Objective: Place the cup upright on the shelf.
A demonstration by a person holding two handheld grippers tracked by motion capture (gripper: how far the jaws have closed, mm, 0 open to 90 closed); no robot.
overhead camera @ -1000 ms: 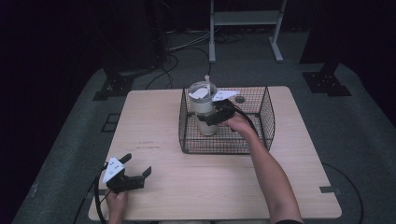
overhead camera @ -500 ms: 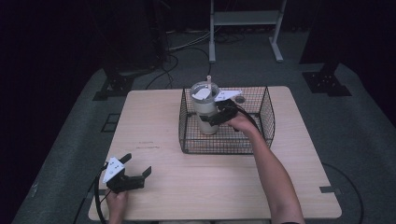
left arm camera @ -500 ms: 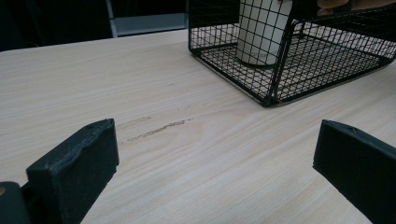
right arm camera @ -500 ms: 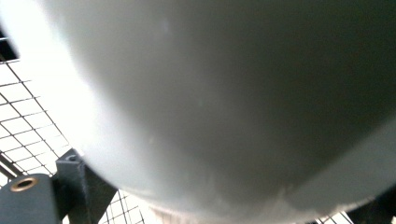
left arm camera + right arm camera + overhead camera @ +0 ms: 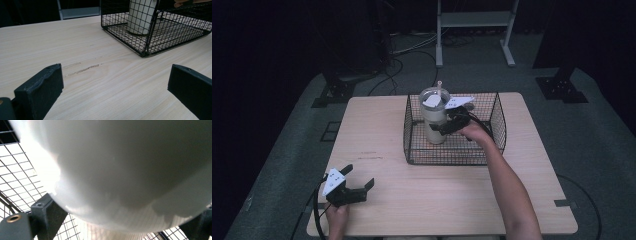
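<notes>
A black wire basket (image 5: 455, 131) sits on the far half of the light wooden desk (image 5: 442, 200), and everything else is placed here against it. Inside the basket, toward its left side, a cream tumbler (image 5: 433, 116) stands upright on the wire floor, its clear lid carrying a straw (image 5: 439, 86) that rises above the basket rim. The right claw (image 5: 447, 125) reaches down into the basket from the person's right hand (image 5: 473, 130), with its jaws closed around the tumbler's body at about mid-height; in the right gripper view the pale wall of the tumbler (image 5: 130, 170) bulges between the two black jaws, touching both, with the basket mesh (image 5: 20, 177) behind it. The right forearm (image 5: 509, 195) crosses the basket's near rim. Well apart from the basket, near the desk's front left corner, the left claw (image 5: 359, 182) rests low over the wood in the person's left hand (image 5: 337, 215), its jaws spread wide and holding nothing. In the left gripper view those jaws frame bare desk (image 5: 105, 82) with a faint scuff mark (image 5: 83, 69) on it, and the basket (image 5: 150, 32) stands beyond them with the tumbler (image 5: 140, 15) seen through its mesh.
</notes>
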